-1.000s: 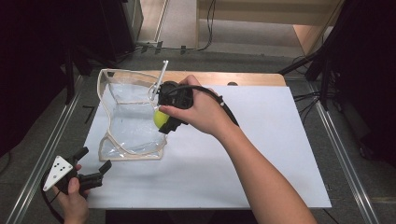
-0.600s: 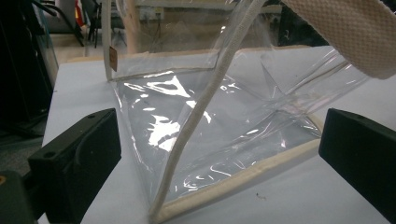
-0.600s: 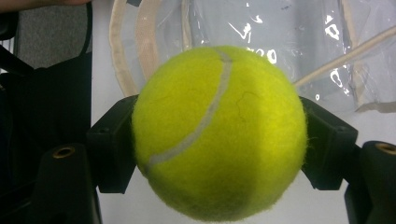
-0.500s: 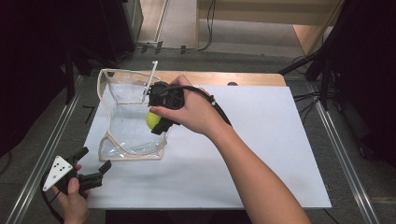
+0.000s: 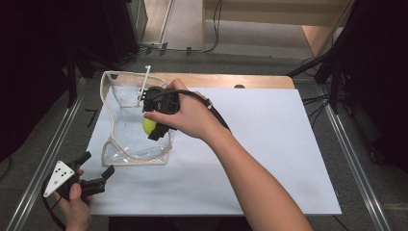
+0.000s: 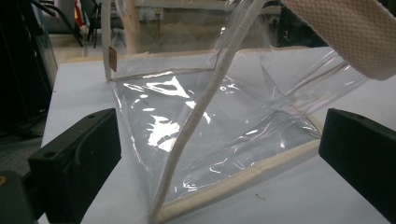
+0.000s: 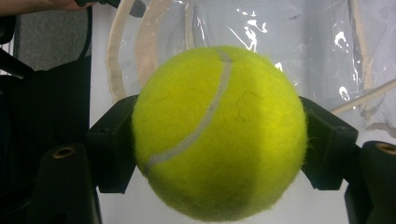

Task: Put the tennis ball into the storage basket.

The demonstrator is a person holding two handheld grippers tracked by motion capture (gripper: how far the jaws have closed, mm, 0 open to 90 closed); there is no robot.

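A yellow-green tennis ball (image 7: 218, 133) sits between the two black jaws of my right gripper (image 7: 219, 144), which is shut on it. In the high view that right gripper (image 5: 155, 130) holds the ball (image 5: 148, 125) over the open mouth of a clear plastic bag (image 5: 126, 132) with cream trim, lying on the white sheet at the left. My left gripper (image 5: 98, 172) rests near the table's front left corner, jaws open and empty, pointing at the bag (image 6: 201, 135) a short way in front of it.
A white sheet (image 5: 269, 144) covers most of the wooden table. Metal rails run along both sides. The right gripper's cable (image 5: 211, 108) trails over the person's wrist. A cream strap (image 6: 345, 32) of the bag crosses the top right of the left gripper view.
The right hand has carried the ball leftward, from the bag's right edge to over its opening. The left gripper has stayed where it was.
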